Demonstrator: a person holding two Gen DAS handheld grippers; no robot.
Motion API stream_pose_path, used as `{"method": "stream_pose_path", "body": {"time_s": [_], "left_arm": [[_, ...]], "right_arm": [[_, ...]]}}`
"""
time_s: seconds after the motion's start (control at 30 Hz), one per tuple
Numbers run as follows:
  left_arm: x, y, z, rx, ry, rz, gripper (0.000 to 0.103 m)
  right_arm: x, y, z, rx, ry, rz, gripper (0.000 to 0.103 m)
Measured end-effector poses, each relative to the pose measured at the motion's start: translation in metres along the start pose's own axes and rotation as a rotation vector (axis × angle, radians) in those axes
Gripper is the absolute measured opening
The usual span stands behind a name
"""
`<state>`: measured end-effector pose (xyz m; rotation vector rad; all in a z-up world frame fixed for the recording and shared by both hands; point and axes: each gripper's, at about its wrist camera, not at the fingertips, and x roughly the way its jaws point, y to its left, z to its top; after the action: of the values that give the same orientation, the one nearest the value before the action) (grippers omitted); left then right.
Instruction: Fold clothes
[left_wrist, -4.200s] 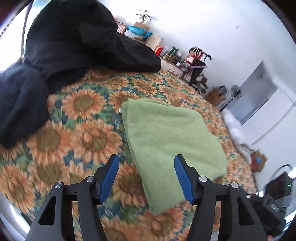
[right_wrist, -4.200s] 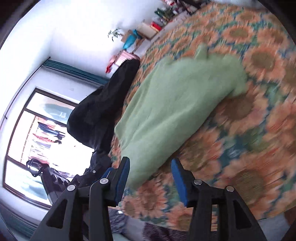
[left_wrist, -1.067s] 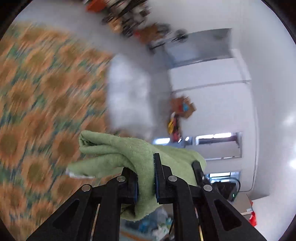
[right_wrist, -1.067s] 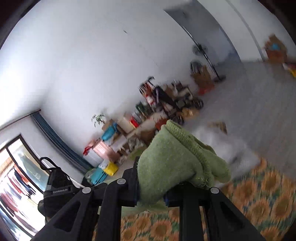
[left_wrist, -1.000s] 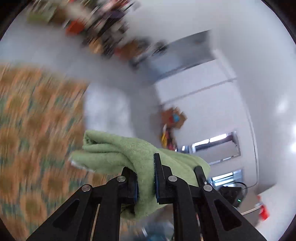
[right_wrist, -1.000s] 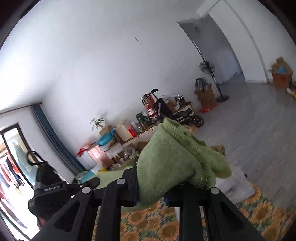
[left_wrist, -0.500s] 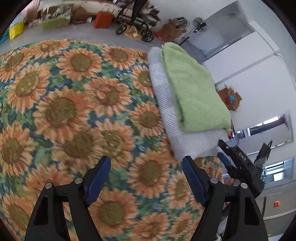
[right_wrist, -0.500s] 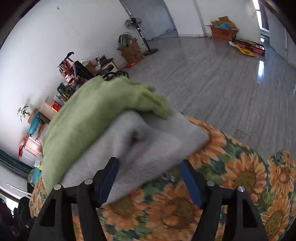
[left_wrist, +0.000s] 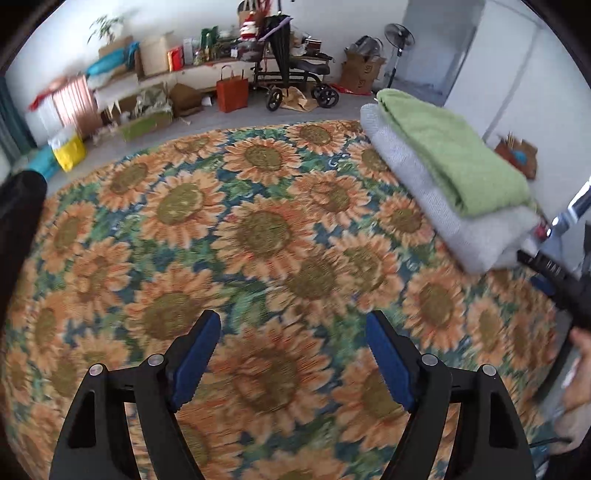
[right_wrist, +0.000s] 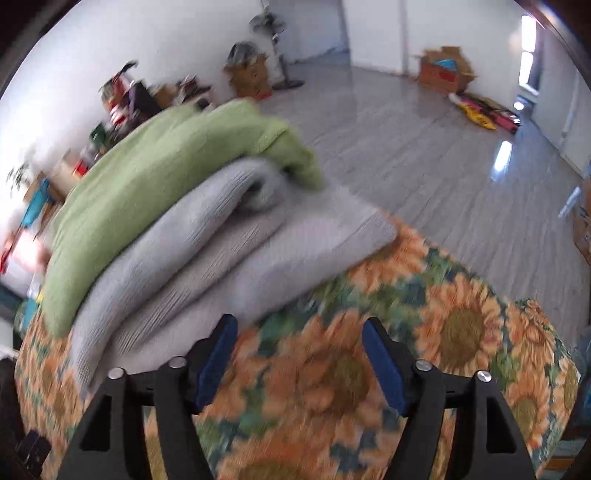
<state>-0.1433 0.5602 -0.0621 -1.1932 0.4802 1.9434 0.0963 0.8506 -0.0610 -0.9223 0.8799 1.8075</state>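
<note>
Left wrist view: a dark garment (left_wrist: 18, 221) intrudes at the left edge, lying on the sunflower-print cover (left_wrist: 258, 236) that spans the whole surface. Beyond the cover's far edge stand an orange paper bag (left_wrist: 232, 94) and a wheeled walker (left_wrist: 295, 79) on the grey floor, with a pedestal fan (left_wrist: 398, 40) further right. At lower centre the left tool (left_wrist: 293, 341) points down at the cover with its blue pads (left_wrist: 194, 360) spread wide — nothing lies between them and they touch no cloth. To the right, near the cover's edge, a folded green towel (left_wrist: 454, 155) lies on top of a folded grey towel (left_wrist: 443, 206); the stack is well apart from the left tool. Part of the right tool and a hand (left_wrist: 576, 402) show at the far right edge.

Right wrist view: the same stack fills the left half — green towel (right_wrist: 147, 177) uppermost, grey towel (right_wrist: 229, 251) beneath, resting on the cover (right_wrist: 461, 325) at its corner. The right tool (right_wrist: 297, 354) hovers just in front of the grey towel's near edge, pads spread wide, gripping nothing; only printed cover shows between them. Whether the left pad (right_wrist: 216, 358) touches the grey towel cannot be told. On the grey floor (right_wrist: 424, 155) behind, a cardboard box (right_wrist: 447, 72) sits by the far wall.
</note>
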Motion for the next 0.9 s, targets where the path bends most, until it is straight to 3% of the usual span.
{"method": "stream_pose_path", "body": {"time_s": [0.03, 0.23, 0.37, 0.5, 0.6, 0.9], "left_arm": [[-0.003, 0.002, -0.004, 0.021, -0.005, -0.007, 0.081], [-0.021, 0.003, -0.018, 0.042, -0.033, -0.008, 0.081], [-0.041, -0.016, -0.021, 0.088, -0.062, -0.030, 0.081], [-0.072, -0.053, -0.013, 0.173, -0.143, -0.056, 0.081], [-0.087, -0.073, -0.007, 0.212, -0.183, -0.083, 0.081], [-0.097, -0.116, 0.006, 0.265, -0.175, -0.029, 0.081]], "right_arm": [[-0.008, 0.008, -0.005, -0.047, 0.002, 0.027, 0.068], [-0.084, 0.058, -0.021, -0.256, -0.180, 0.034, 0.077], [-0.124, 0.076, -0.040, -0.372, -0.190, 0.027, 0.082], [-0.151, 0.085, -0.062, -0.456, -0.230, 0.017, 0.085], [-0.152, 0.081, -0.066, -0.479, -0.228, 0.043, 0.085], [-0.123, 0.072, -0.074, -0.495, -0.195, 0.079, 0.085]]}}
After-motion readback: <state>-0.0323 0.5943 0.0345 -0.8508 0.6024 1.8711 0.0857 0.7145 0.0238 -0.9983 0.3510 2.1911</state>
